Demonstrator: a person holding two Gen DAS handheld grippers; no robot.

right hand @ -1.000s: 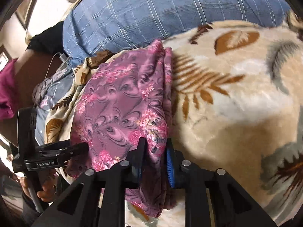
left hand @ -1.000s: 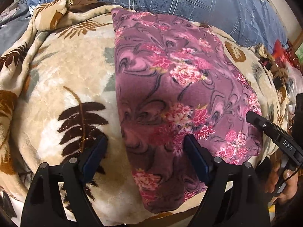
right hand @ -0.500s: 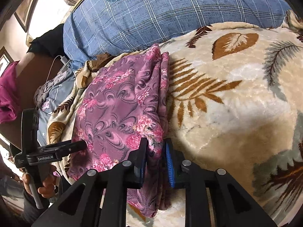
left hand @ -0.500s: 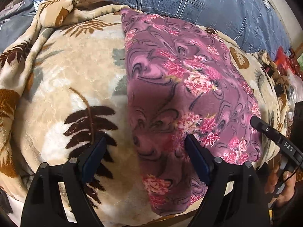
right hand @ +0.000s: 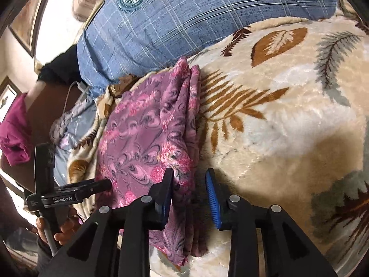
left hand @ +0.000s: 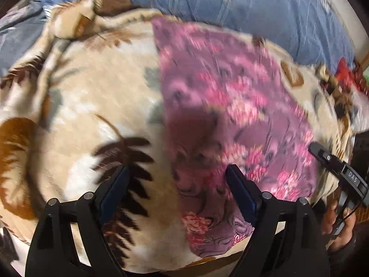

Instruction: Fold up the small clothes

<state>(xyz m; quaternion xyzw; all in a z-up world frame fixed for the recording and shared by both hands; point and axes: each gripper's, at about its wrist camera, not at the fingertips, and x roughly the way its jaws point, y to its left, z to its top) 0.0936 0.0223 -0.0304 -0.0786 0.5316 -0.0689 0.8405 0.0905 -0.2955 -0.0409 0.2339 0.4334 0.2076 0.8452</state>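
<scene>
The left wrist view is smeared by motion blur, so the print on the one folded purple floral cloth (left hand: pixel 230 124) is hard to read there; its near corner runs down behind the left gripper (left hand: pixel 177 184), and the far right of that picture is cut off by the lens rim. The cloth lies on a cream plush blanket with brown and grey leaves (left hand: pixel 92 106), on the bed, with one blue checked pillow (right hand: pixel 196 23) beyond it. In the right wrist view the cloth (right hand: pixel 143 133) shows stacked folded edges along its right side, and its near end hangs past the blanket's edge, partly hidden by the right gripper (right hand: pixel 190 184).

The left gripper stands wide, holding nothing: one finger over the blanket, the other over the cloth. The right gripper's jaws have just been opening; the cloth's folded edge sits between them, against the left finger (right hand: pixel 167 184) and clear of the blue-padded right one.

Two grippers and one cloth show. A magenta garment (right hand: pixel 13 136) is cut off at the left edge.
</scene>
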